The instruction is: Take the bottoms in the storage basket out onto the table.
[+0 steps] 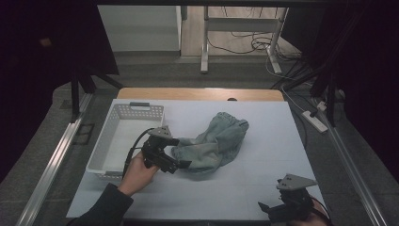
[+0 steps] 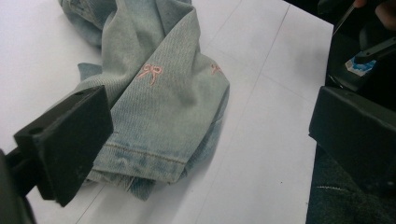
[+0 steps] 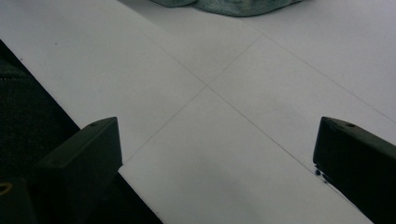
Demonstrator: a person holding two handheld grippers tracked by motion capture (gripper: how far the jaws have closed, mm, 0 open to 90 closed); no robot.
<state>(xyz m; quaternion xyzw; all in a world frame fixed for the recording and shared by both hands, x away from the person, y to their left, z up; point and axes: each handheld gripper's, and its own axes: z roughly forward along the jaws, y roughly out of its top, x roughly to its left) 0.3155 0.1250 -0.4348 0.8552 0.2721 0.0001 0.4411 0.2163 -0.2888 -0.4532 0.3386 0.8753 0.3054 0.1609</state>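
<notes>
A crumpled light-blue denim garment (image 1: pixel 214 143) lies in the middle of the white table (image 1: pixel 268 160). My left gripper (image 1: pixel 178 153), held in a hand, is open with its jaws on either side of the garment's left end. In the left gripper view the hemmed edge of the denim garment (image 2: pixel 159 107), stitched with small pink bows, lies between the wide-apart jaws of the left gripper (image 2: pixel 210 140). My right gripper (image 1: pixel 273 197) rests open near the table's front right corner with nothing between its jaws. The right gripper (image 3: pixel 217 158) faces bare table, and the garment (image 3: pixel 233 5) is far ahead.
A white perforated basket (image 1: pixel 107 136) stands at the table's left side, just behind my left hand. The table's front edge runs beside the right gripper. Table legs, cables and a power strip (image 1: pixel 314 120) lie on the floor beyond.
</notes>
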